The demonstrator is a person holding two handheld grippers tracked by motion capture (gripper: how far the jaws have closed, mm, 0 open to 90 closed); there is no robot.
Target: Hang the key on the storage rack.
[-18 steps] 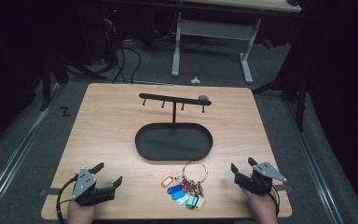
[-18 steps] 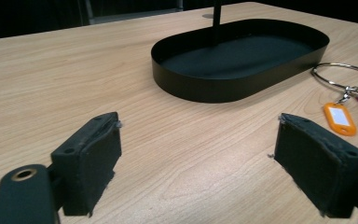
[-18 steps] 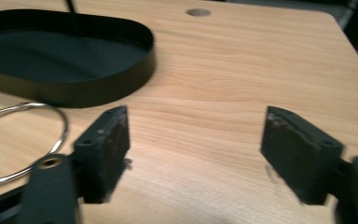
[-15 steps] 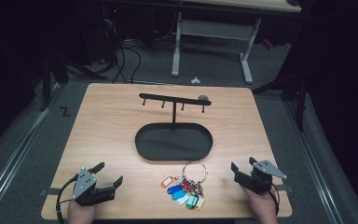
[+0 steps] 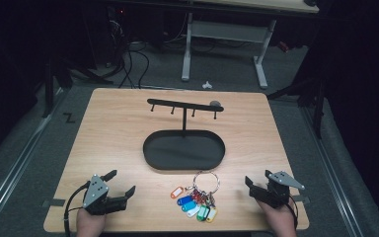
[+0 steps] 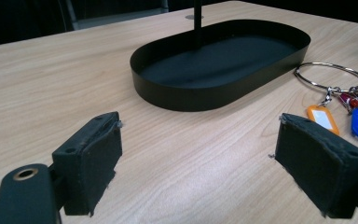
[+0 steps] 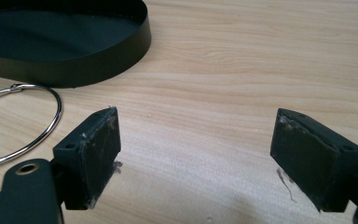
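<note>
Where the high view looks down on the wooden surface [image 5: 108, 128], we see a bunch of keys [image 5: 197, 197] lying flat near the front edge, between the left gripper [image 5: 121, 185] and the right gripper [image 5: 257, 181]. Both sets of jaws are spread and hold nothing. Behind the keys stands a black oval tray [image 5: 150, 153] with a hook rack [image 5: 185, 104], whose hooks are bare.

In the left gripper view, we find the key ring [image 6: 328, 74] just beside the tray [image 6: 177, 95], off to the right of the parted jaws.

In the right gripper view, the ring [image 7: 37, 130] lies left of the released jaws. We judge the work barely begun: picking up and hanging remain.
</note>
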